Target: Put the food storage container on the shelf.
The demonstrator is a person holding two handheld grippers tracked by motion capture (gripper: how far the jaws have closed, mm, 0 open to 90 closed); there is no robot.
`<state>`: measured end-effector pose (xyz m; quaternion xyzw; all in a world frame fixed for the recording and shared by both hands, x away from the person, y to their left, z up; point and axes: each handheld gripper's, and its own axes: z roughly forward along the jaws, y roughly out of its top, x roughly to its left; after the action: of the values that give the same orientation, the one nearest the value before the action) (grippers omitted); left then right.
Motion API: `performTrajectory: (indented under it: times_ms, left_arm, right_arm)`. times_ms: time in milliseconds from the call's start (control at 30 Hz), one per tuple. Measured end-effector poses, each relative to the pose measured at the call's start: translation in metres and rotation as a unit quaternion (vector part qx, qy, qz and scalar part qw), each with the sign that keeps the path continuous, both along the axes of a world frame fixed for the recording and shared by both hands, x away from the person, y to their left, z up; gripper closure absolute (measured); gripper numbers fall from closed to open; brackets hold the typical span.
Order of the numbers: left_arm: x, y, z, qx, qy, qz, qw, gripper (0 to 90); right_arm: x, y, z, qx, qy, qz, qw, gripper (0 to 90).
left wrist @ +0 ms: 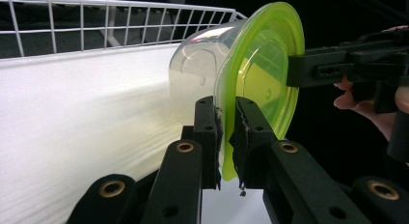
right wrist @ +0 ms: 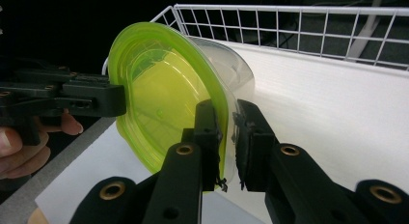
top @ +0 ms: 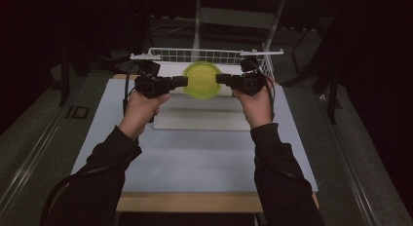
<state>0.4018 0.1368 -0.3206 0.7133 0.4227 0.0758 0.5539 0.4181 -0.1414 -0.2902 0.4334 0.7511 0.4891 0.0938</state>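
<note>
A clear round plastic container [left wrist: 193, 74] with a yellow-green lid [top: 201, 80] is held up off the table, turned on its side with the lid facing the person. My left gripper [left wrist: 226, 132] is shut on the lid's rim at its left side, seen in the high view as the left gripper [top: 184, 81]. My right gripper [right wrist: 228, 132] is shut on the rim of the lid [right wrist: 164, 93] at the opposite side, and the high view has this right gripper [top: 219, 79] at the container's right. The container's clear body [right wrist: 231, 69] points toward the wire basket.
A white wire basket [top: 209, 54] stands at the table's far edge, behind the container. A white board [top: 204, 120] lies on the grey table top [top: 195, 158] under the hands. Dark floor and frame legs surround the table.
</note>
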Motion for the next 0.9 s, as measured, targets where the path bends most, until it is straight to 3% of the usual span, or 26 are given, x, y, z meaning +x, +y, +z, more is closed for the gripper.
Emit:
performTrajectory:
  times_ms: [233,433,900]
  left_arm:
    - [0.008,-0.001,-0.003,0.012,0.005,0.003,0.9999,80.7]
    - [0.015,-0.002,-0.008,0.007,0.016,0.011,0.9998,80.5]
    - [0.025,-0.008,-0.008,0.027,-0.006,0.019,0.9995,73.2]
  right_arm:
    - [0.011,0.0,-0.007,0.01,0.023,0.001,0.9997,80.4]
    - [0.021,0.0,-0.011,0.012,0.04,-0.004,0.9991,80.3]
    - [0.039,0.0,-0.01,0.02,0.082,-0.017,0.9963,79.9]
